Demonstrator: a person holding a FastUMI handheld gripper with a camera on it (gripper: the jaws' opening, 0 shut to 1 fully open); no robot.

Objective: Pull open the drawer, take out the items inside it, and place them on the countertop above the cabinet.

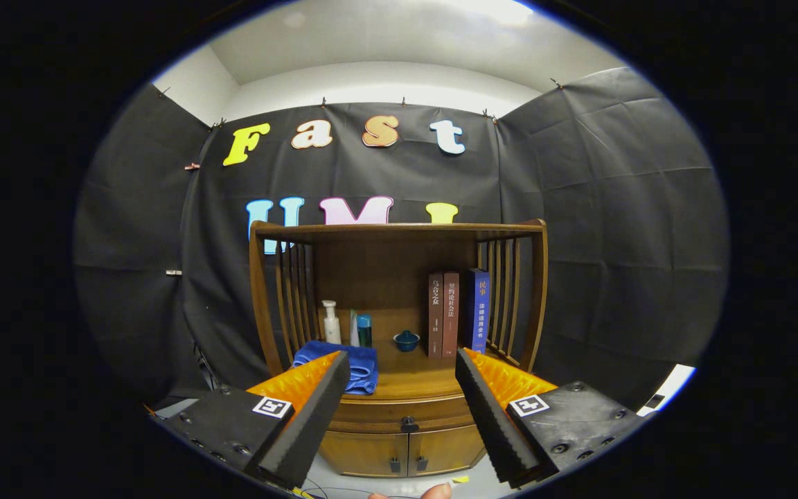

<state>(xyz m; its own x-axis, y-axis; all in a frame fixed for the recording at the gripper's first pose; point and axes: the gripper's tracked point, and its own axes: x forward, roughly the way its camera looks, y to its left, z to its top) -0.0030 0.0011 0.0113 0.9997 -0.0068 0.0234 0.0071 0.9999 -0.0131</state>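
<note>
gripper view: tool [402, 409] fingers spread before closed drawer [406, 410]; book [480, 312] spines illegible.

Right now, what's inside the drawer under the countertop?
Cannot tell: the drawer is closed, its knob untouched, so its contents are hidden. On the countertop above sit a blue towel, bottles, a small bowl and books. The gripper is open, short of it.

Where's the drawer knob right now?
In the gripper view, the drawer knob sits on the closed drawer front, below the countertop and above the two cabinet doors, beyond and between the open hand-held gripper's fingers.
</note>
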